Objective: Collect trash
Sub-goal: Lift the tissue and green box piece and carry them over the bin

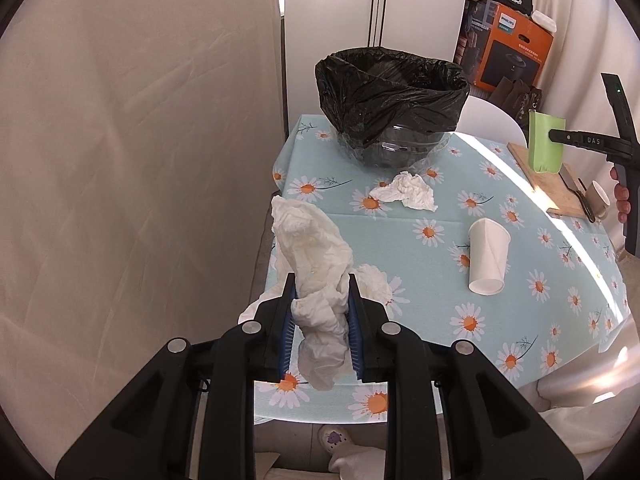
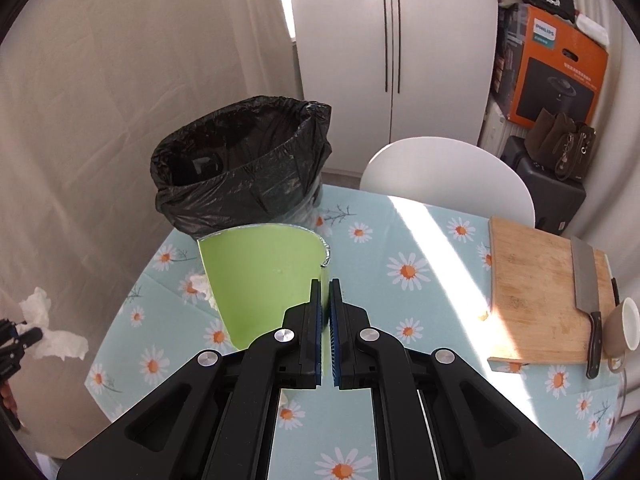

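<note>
- Spreading across both views, the worktop (image 1: 520,240) wears a pale blue cloth printed with daisies; a band of sunlight crosses its right part.
- A white chair (image 2: 448,176) stands behind the worktop's far edge, and an orange box (image 2: 556,68) sits on a stack beyond it.
- The bin (image 1: 390,96), lined with a black bag, stands at the far left of the worktop, its mouth open.
- A wooden board (image 2: 536,292) lies on the right side of the worktop, with a cleaver (image 2: 585,280) on it and a beige mug (image 2: 624,328) on its side against the board's near right corner.
- The left tongs (image 1: 320,284) are closed on a tissue wad (image 1: 316,264), held up over the near left edge of the worktop; the wad sticks out both above the fingertips and below between the pads.
- The right tongs (image 2: 325,286) are closed to a narrow slit on the edge of a green carton piece (image 2: 260,276), held above the worktop in front of the bin; its top rim shows a foil lining.
- A white paper cup (image 1: 488,256) lies on its side mid-worktop, mouth toward the near edge, well apart from both tongs.
- A crumpled tissue (image 1: 408,192) lies just before the bin.
- Another tissue (image 1: 376,284) lies on the worktop just right of the left tongs, partly hidden behind the finger.
</note>
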{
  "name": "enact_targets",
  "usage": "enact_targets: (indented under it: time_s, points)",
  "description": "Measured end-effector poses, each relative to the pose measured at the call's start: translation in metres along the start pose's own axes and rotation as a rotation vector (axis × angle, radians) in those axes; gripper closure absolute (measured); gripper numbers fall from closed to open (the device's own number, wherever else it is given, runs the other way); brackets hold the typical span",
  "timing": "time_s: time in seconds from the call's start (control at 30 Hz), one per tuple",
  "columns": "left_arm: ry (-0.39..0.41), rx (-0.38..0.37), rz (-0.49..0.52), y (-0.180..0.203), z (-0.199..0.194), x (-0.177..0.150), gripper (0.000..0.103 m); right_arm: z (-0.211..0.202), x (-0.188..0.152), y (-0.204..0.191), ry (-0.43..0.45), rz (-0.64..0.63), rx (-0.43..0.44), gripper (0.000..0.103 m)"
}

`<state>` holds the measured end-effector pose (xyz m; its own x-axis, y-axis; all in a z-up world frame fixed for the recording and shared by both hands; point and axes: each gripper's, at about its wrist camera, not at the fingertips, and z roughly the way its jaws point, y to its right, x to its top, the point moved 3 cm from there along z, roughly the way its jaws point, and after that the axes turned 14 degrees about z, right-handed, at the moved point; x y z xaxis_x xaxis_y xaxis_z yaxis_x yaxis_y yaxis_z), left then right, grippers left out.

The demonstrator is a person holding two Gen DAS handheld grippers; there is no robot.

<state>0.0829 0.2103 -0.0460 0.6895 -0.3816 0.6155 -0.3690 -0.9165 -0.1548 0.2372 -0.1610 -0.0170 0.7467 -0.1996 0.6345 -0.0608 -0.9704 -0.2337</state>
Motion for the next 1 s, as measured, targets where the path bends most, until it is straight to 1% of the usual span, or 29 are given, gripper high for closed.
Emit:
enact_targets:
  time_s: [0.13,0.2,0.33,0.47,0.63,0.7,0.73,0.8,0.9,1.0]
  points:
    - [-0.010,-0.045,0.014,-0.019,-0.005,0.003,0.079,-0.012,0.000,-0.017,0.035,0.001,-0.013,0.099]
    - [-0.004,-0.059,0.042,-0.025,-0.009,0.007,0.079,-0.016,-0.002,-0.027,0.051,-0.005,-0.035,0.099]
    - [0.021,-0.125,0.061,-0.042,-0.010,0.018,0.079,-0.023,-0.008,-0.044,0.075,0.013,-0.046,0.099]
    - [0.019,-0.155,0.136,-0.051,-0.002,0.034,0.079,-0.027,-0.017,-0.054,0.100,0.054,-0.058,0.099]
    - [0.050,-0.162,0.203,-0.052,-0.001,0.057,0.079,-0.031,-0.026,-0.062,0.131,0.091,-0.062,0.099]
    - [0.053,-0.178,0.223,-0.052,-0.002,0.066,0.079,-0.031,-0.027,-0.063,0.128,0.114,-0.045,0.099]
    - [0.056,-0.175,0.237,-0.052,-0.003,0.071,0.079,-0.031,-0.027,-0.062,0.129,0.122,-0.041,0.099]
    - [0.068,-0.185,0.263,-0.052,-0.003,0.081,0.079,-0.031,-0.026,-0.062,0.139,0.125,-0.066,0.099]
    - [0.090,-0.199,0.270,-0.050,-0.002,0.098,0.079,-0.025,-0.023,-0.061,0.133,0.111,-0.119,0.099]
    - [0.103,-0.219,0.293,-0.044,0.004,0.112,0.079,-0.017,-0.018,-0.058,0.117,0.114,-0.129,0.099]
